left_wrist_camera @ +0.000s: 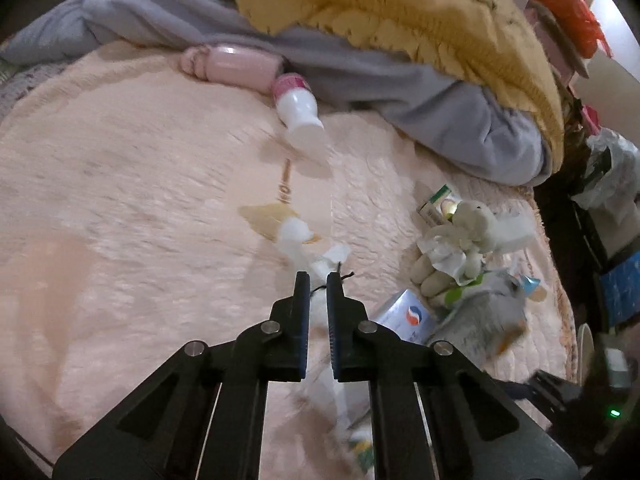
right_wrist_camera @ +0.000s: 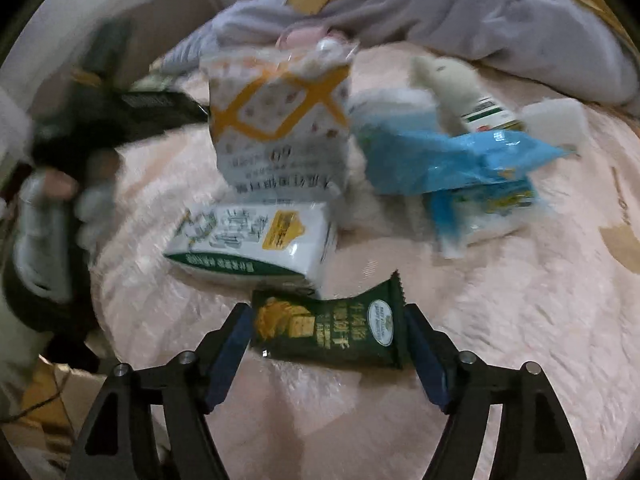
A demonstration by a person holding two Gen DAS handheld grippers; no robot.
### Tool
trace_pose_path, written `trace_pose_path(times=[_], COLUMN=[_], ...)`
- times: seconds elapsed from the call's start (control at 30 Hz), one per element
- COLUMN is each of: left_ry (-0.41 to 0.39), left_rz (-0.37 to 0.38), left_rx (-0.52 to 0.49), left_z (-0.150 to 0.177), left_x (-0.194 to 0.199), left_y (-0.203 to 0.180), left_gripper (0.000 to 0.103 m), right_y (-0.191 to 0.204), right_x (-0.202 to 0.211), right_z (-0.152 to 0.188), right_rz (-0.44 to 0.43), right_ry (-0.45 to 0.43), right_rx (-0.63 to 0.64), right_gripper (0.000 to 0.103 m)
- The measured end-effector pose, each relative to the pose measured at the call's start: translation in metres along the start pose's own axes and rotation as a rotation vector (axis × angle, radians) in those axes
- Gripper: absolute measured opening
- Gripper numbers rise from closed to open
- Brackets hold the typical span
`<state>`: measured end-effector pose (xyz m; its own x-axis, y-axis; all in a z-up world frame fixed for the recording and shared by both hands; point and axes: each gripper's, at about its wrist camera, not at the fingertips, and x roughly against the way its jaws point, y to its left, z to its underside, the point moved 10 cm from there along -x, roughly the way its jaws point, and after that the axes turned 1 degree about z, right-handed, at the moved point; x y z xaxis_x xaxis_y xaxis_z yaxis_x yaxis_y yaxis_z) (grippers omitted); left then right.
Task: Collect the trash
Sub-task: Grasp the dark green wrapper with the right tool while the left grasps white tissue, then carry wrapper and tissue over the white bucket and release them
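In the left wrist view my left gripper (left_wrist_camera: 318, 280) is shut on a crumpled white tissue (left_wrist_camera: 298, 240) that sticks out past its tips, above a pink fuzzy blanket (left_wrist_camera: 120, 200). A white bottle with a pink label (left_wrist_camera: 298, 106) lies farther off. In the right wrist view my right gripper (right_wrist_camera: 326, 314) is open, its fingers either side of a dark green snack wrapper (right_wrist_camera: 332, 330) lying on the blanket. Behind it lie a white and green tissue pack (right_wrist_camera: 256, 240), a white and orange bag (right_wrist_camera: 280, 128) and a blue wrapper (right_wrist_camera: 452, 156).
Grey and yellow bedding (left_wrist_camera: 380, 20) is heaped at the back. A gloved hand with wrappers and a small plush (left_wrist_camera: 472, 236) sits at the right, beside small boxes (left_wrist_camera: 408, 316). A small white and green bottle (right_wrist_camera: 476, 108) lies behind the blue wrapper. The bed's edge drops off at the right (left_wrist_camera: 568, 280).
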<state>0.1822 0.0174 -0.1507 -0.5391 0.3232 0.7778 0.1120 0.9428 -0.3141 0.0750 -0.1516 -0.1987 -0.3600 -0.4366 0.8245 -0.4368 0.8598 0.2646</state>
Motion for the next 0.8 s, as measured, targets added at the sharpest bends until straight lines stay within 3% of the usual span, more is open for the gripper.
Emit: trace_pose_path(times=[0.13,0.23,0.27,0.3,0.33,0.37,0.4,0.53,0.57,0.6,0.63,0.8], left_ry=[0.01,0.014,0.016,0.026,0.034,0.034,0.03,0.077,0.099,0.132,0.156,0.081], left_rz=[-0.001,-0.028,-0.018,0.015,0.038,0.049,0.045,-0.003,-0.02,-0.05,-0.059,-0.041], left_rx=[-0.019,-0.01,-0.009,-0.005,0.006,0.031,0.045,0.028,0.016,-0.001,-0.008,0.018], left_z=[0.012,0.016,0.016,0.015,0.015,0.013,0.011,0.007,0.01,0.015,0.018,0.01], left_x=[0.012,0.002,-0.004,-0.013,-0.021,-0.029,-0.036,-0.07,-0.077,-0.085,-0.087,-0.05], left_y=[0.006,0.008,0.006,0.001,-0.003,-0.004,-0.005,-0.008,-0.008,-0.007,-0.006,0.002], left_gripper=[0.006,0.008,0.015,0.037,0.048,0.058,0.058,0.057,0.047,0.021,0.021,0.021], right_y=[0.009,0.008,0.007,0.004,0.002,0.0,-0.003,-0.02,-0.025,-0.029,-0.033,-0.05], right_x=[-0.008,-0.011,-0.012,-0.011,-0.009,-0.005,-0.001,0.018,0.024,0.029,0.035,0.068], right_z=[0.001,0.0,-0.002,-0.003,-0.004,-0.004,-0.005,0.0,0.001,0.003,0.006,0.017], right_rz=[-0.005,0.026,0.04,0.046,0.052,0.055,0.048,0.047,0.042,0.034,0.023,0.025], right_ry=[0.024,0.022,0.011,-0.004,-0.015,-0.03,-0.044,-0.096,-0.112,-0.123,-0.132,-0.186], right_rx=[0.057,0.083,0.081,0.068,0.056,0.046,0.037,-0.012,-0.034,-0.055,-0.075,-0.126], right_gripper=[0.085,0.085,0.082,0.07,0.055,0.05,0.045,0.043,0.041,0.038,0.038,0.038])
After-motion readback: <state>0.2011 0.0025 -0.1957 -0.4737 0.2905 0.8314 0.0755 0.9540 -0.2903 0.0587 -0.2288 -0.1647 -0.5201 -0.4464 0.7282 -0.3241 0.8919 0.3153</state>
